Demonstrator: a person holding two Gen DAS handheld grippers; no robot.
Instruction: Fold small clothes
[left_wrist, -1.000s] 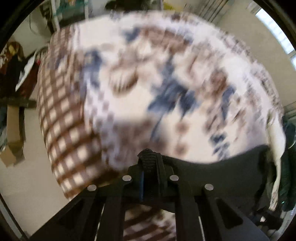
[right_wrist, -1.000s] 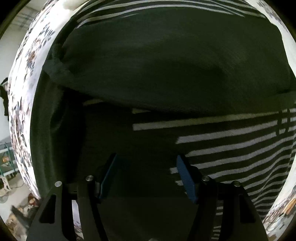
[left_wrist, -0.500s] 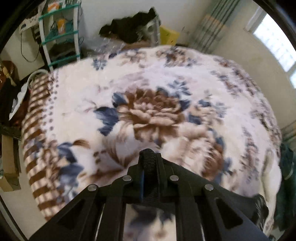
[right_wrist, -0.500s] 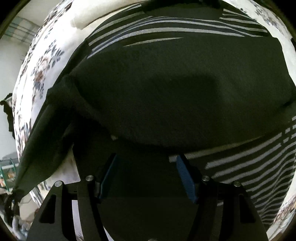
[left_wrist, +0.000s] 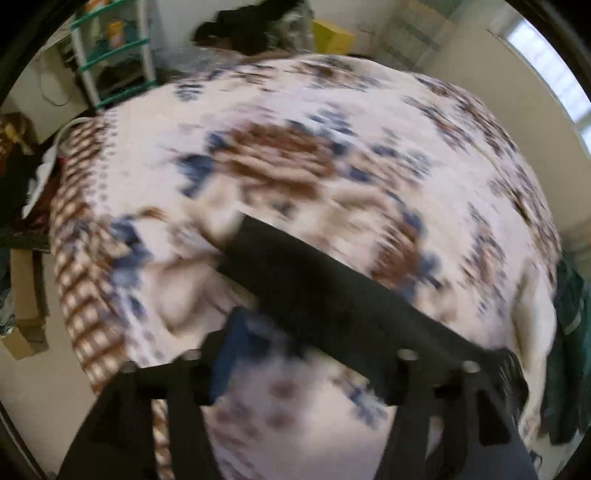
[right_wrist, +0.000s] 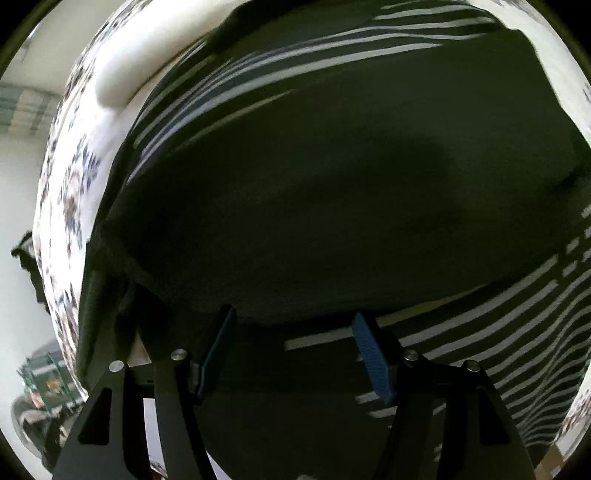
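Observation:
A dark green garment with white stripes (right_wrist: 332, 177) lies on the flowered blanket and fills the right wrist view, with a plain dark part folded over the striped part. My right gripper (right_wrist: 291, 332) is open just above it, its blue pads (right_wrist: 369, 354) apart and holding nothing. In the blurred left wrist view a dark strip of the garment (left_wrist: 332, 295) lies across the blanket (left_wrist: 295, 166) in front of my left gripper (left_wrist: 306, 354), which is open and apart from the cloth.
The bed's edge with a brown checked border (left_wrist: 77, 258) drops to the floor at the left. A green-and-white shelf rack (left_wrist: 114, 55) and a dark pile (left_wrist: 251, 29) stand beyond the bed. A white pillow (right_wrist: 140, 62) lies beside the garment.
My left gripper was shut and has opened, letting go of the dark cloth, which now lies on the blanket. The right gripper has drawn back from the garment, staying open.

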